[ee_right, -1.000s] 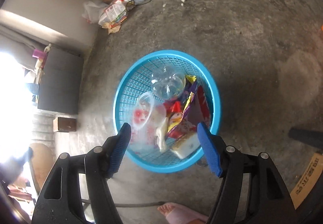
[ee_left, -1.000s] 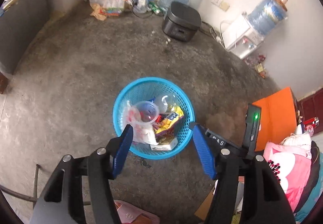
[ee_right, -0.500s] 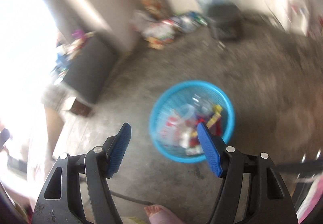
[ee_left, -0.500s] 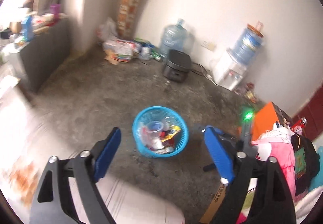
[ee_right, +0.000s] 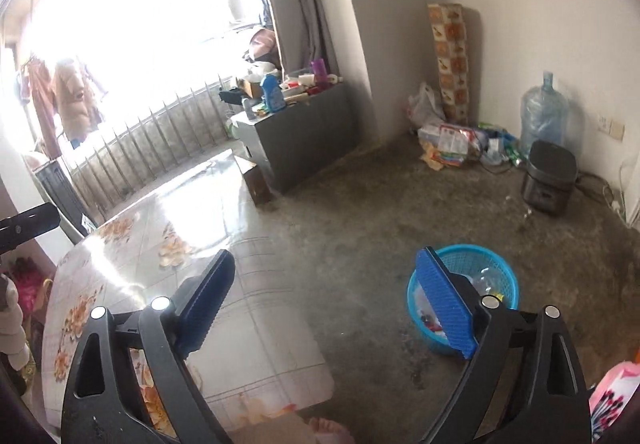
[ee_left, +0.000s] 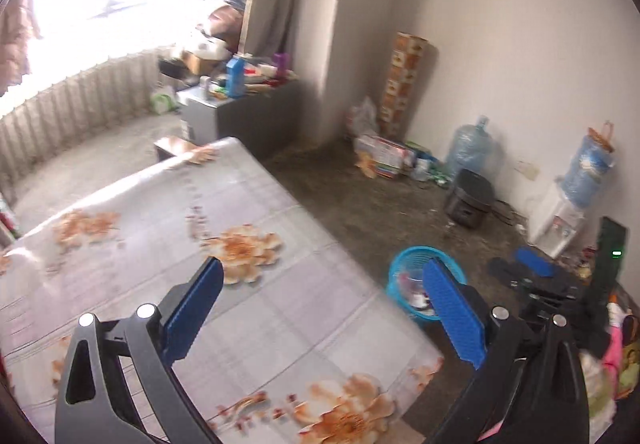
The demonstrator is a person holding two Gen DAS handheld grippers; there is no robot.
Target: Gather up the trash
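Note:
The blue mesh basket stands on the concrete floor beside the table, holding wrappers and clear plastic trash; a finger hides part of it in each view. My left gripper hangs above the flowered table top, its jaws opening wide with nothing between them. My right gripper is high over the table's corner and the floor, its jaws also opening, with nothing in them. The basket lies below and beyond its right finger. The right gripper shows at the right of the left wrist view.
A table with a glossy flowered cloth fills the near left. A black cooker, a water jug and a heap of bags and packets line the far wall. A grey cabinet stands by the window. A person's bare foot is below.
Both grippers have risen and pulled back from just above the basket, which now looks small and far. The table has come into view. Both pairs of jaws have spread wider.

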